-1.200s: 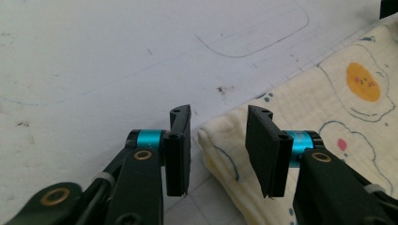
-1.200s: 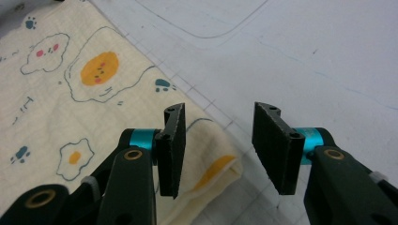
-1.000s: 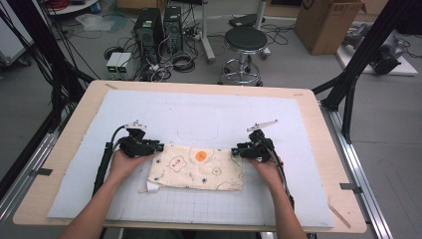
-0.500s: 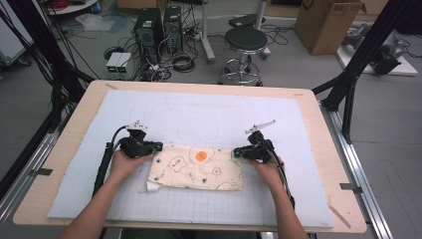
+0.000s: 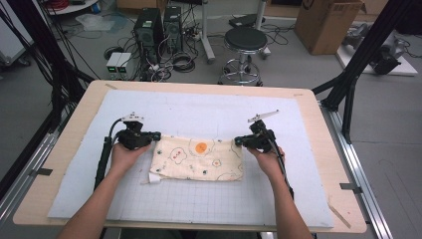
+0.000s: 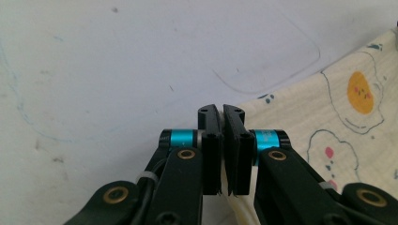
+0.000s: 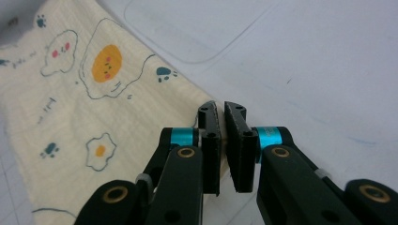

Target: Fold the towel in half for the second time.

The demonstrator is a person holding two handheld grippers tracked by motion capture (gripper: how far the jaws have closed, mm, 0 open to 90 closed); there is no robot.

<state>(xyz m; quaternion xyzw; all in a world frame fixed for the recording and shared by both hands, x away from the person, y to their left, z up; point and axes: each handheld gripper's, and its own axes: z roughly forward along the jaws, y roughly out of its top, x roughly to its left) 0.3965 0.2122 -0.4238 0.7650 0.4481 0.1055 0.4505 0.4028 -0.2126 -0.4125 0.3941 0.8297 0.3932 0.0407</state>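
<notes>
Both tongs closed on cloth (image 5: 198, 159).

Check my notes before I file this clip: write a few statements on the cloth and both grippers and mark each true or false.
1. The left gripper is shut on the cloth. True; its jaws have just been closing on a far corner.
2. The right gripper hangs open above the mat. False; it is shut on the cloth's other far corner.
3. The cloth is plain white. False; cream with fried-egg drawings.
4. The cloth lies on the mat. True.
</notes>
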